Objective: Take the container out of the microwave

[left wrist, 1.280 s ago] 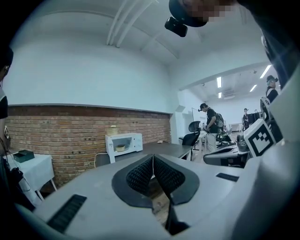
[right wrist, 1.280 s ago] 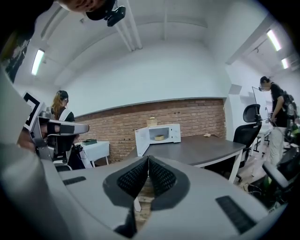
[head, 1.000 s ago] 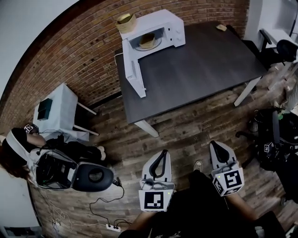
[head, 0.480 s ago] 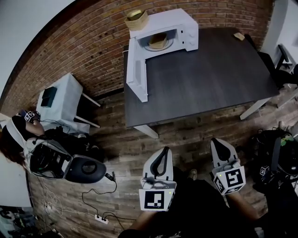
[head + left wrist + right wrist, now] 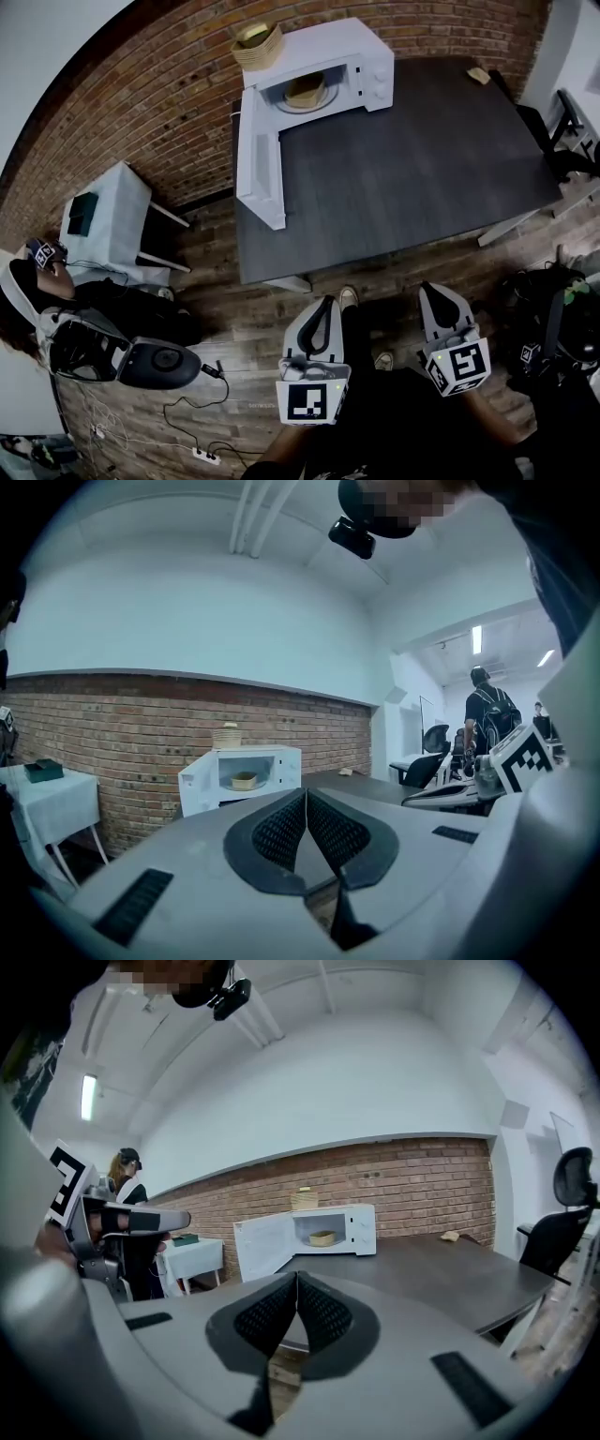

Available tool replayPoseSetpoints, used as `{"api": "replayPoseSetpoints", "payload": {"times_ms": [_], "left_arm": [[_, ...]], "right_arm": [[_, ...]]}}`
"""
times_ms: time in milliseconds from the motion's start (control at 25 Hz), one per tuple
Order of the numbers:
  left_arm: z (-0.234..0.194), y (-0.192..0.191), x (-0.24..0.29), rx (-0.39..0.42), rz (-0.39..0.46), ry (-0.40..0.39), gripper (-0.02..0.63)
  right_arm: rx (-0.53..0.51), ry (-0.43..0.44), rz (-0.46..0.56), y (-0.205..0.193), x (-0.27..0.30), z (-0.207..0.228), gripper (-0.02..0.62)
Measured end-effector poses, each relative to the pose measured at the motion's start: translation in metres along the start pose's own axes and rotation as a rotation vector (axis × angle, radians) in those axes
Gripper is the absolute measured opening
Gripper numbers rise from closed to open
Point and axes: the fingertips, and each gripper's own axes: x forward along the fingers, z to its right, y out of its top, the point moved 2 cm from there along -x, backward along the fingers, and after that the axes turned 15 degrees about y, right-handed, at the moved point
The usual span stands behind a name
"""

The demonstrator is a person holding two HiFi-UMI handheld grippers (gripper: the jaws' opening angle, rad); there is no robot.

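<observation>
Open white microwave (image 5: 349, 42) is brought nearer than before; far tan container (image 5: 305, 91) inside is unreached (left gripper (image 5: 325, 309), right gripper (image 5: 434, 295) closed, empty).

A shallow tan container (image 5: 305, 90) sits upright in the open cavity of the white microwave (image 5: 323, 42), which stands at the far left corner of the dark table (image 5: 412, 159), its door (image 5: 255, 164) swung wide open toward the near side.

White microwave (image 5: 328, 52); tan container (image 5: 305, 91); dark grey table (image 5: 422, 159); red-brown brick wall (image 5: 159, 103); brown plank floor (image 5: 244, 314).
</observation>
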Motion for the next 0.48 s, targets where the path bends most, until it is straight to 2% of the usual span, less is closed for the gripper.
{"api": "replayPoseSetpoints", "payload": {"times_ms": [480], "left_arm": [[-0.046, 0.046, 0.129, -0.029, 0.034, -0.036, 0.012]], "right_arm": [[-0.017, -0.003, -0.045, 0.056, 0.115, 0.049, 0.063]]}}
